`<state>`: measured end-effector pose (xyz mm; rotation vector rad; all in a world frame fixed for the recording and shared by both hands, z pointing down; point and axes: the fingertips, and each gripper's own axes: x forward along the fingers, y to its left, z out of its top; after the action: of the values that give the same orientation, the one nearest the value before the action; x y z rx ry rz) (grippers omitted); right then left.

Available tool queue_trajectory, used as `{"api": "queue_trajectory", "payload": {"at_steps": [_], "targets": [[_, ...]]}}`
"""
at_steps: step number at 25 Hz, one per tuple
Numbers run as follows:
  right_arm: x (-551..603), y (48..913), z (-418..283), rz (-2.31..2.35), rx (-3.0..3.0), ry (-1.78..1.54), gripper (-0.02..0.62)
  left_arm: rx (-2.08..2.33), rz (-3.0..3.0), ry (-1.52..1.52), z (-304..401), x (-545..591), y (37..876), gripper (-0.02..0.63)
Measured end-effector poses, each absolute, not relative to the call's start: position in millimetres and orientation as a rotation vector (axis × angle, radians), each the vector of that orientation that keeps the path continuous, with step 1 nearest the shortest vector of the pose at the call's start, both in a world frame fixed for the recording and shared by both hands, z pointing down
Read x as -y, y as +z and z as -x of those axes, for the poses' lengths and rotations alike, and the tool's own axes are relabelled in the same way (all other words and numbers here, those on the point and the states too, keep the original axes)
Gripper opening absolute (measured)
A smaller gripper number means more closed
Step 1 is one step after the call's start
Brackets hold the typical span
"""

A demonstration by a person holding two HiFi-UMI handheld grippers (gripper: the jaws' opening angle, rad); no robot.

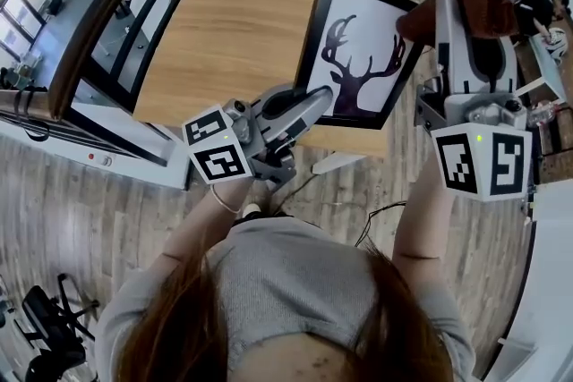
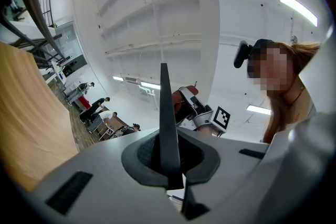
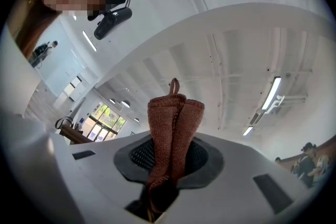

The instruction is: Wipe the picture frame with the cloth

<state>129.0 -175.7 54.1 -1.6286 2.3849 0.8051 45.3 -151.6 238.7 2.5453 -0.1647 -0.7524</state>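
Head view shows your left gripper (image 1: 324, 96) pinching the picture frame (image 1: 358, 45) by its edge and your right gripper (image 1: 466, 31) clamping the cloth (image 1: 461, 4) beside it, so the wiping seems not yet finished.

Wood-plank floor (image 1: 89, 228), light oak table (image 1: 242, 22), white ceiling (image 3: 236, 50) with strip lights (image 3: 271, 93) (windows (image 3: 102, 124) far end), black office chair (image 1: 45, 322)

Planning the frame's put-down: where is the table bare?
The table is bare left of and beyond the picture frame, toward the dark railing. Crowded at the near right corner: left gripper clamps the frame's edge, right gripper holds the cloth beside it.
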Motion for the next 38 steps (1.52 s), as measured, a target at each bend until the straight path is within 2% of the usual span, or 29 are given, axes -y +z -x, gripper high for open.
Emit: {"api": "queue_trajectory", "payload": {"at_steps": [9,38], "targets": [[190,72,-117,1.69,-2.405,0.907,0.097,0.141,-2.545,-0.796,-45,151,238,0.02],[156,140,-108,1.668,-2.532,0.732,0.097,0.138,-2.482,-0.841,-41,145,232,0.02]]}}
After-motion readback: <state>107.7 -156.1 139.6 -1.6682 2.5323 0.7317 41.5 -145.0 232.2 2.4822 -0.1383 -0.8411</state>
